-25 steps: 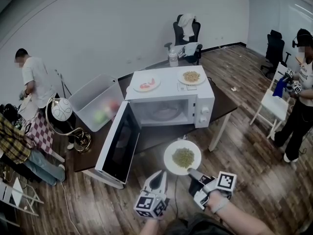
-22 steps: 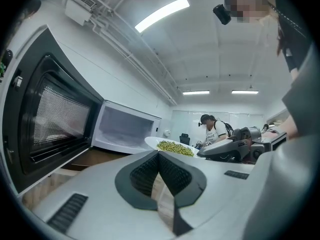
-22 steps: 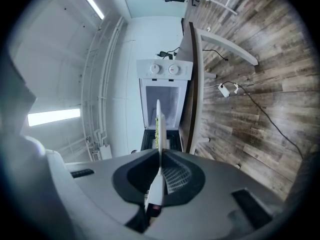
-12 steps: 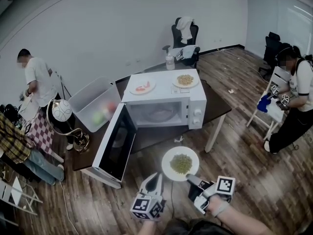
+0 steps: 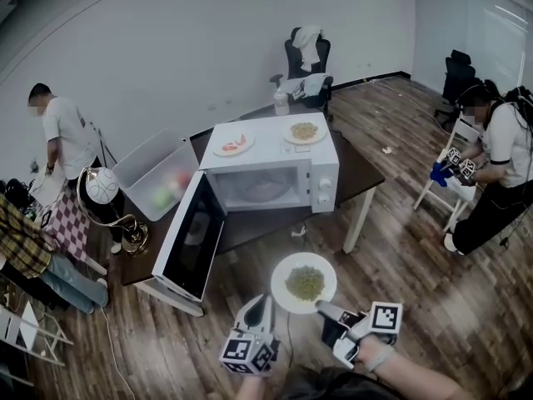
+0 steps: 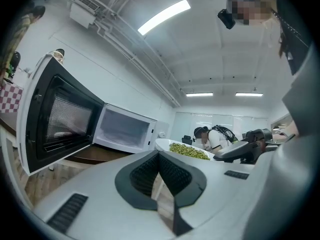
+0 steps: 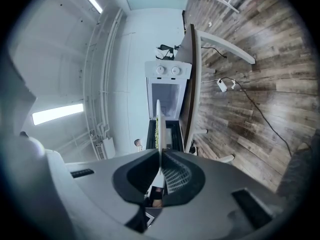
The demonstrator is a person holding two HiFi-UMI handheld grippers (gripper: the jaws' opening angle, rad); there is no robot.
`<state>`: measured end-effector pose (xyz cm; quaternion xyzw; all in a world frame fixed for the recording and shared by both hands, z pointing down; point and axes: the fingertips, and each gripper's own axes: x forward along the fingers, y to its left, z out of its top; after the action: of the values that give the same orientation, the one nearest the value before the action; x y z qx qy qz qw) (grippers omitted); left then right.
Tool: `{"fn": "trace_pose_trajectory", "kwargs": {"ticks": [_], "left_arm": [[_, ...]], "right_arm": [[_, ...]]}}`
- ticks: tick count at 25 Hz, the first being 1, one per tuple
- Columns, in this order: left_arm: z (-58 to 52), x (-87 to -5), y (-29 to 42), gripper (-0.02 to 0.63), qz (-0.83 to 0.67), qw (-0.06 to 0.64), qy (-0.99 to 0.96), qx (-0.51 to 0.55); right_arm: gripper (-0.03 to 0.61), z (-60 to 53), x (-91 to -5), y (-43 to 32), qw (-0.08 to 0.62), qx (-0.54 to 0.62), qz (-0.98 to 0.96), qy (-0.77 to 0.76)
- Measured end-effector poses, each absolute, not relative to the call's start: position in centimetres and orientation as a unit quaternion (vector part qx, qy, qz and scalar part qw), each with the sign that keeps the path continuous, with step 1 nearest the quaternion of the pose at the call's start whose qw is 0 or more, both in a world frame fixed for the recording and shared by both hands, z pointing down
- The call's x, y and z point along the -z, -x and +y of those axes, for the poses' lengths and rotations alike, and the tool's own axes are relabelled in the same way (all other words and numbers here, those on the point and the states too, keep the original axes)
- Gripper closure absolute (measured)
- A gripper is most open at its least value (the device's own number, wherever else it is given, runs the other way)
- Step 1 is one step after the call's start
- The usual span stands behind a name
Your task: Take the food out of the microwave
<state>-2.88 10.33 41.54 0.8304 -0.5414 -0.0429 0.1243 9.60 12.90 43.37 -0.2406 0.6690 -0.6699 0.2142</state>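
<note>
The main step looks done: the plate [image 5: 283, 292] of green food [image 5: 306, 282] is out of the microwave [image 5: 323, 187] and hangs over the floor, near the person and well apart from the open door [image 5: 190, 236]. The right gripper [image 5: 323, 308] has its jaws pinching the plate's near rim. The left gripper [image 5: 258, 305], just left of the plate, has its jaws pressed together on nothing. The microwave's chamber appears to hold only its glass turntable, so what is likely left is to set the plate down and perhaps shut the door. On top of the microwave, which stands on a dark tabletop [image 5: 363, 173], sit two more plates: the left plate [image 5: 218, 150] carries something red and the right plate [image 5: 288, 136] a yellowish heap. A clear bin [image 5: 137, 169] left of the microwave holds green and red things
</note>
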Motion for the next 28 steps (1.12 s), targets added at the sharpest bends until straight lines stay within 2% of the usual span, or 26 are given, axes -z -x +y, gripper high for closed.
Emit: {"fn": "trace_pose_trajectory", "kwargs": {"ticks": [28], "left_arm": [[15.7,-41.6,6.2,0.612,-0.575,0.130,-0.806,0.045]], "right_arm": [[0.563,18.0,-44.9,-8.9,0.169,0.663,0.692,0.230]]}}
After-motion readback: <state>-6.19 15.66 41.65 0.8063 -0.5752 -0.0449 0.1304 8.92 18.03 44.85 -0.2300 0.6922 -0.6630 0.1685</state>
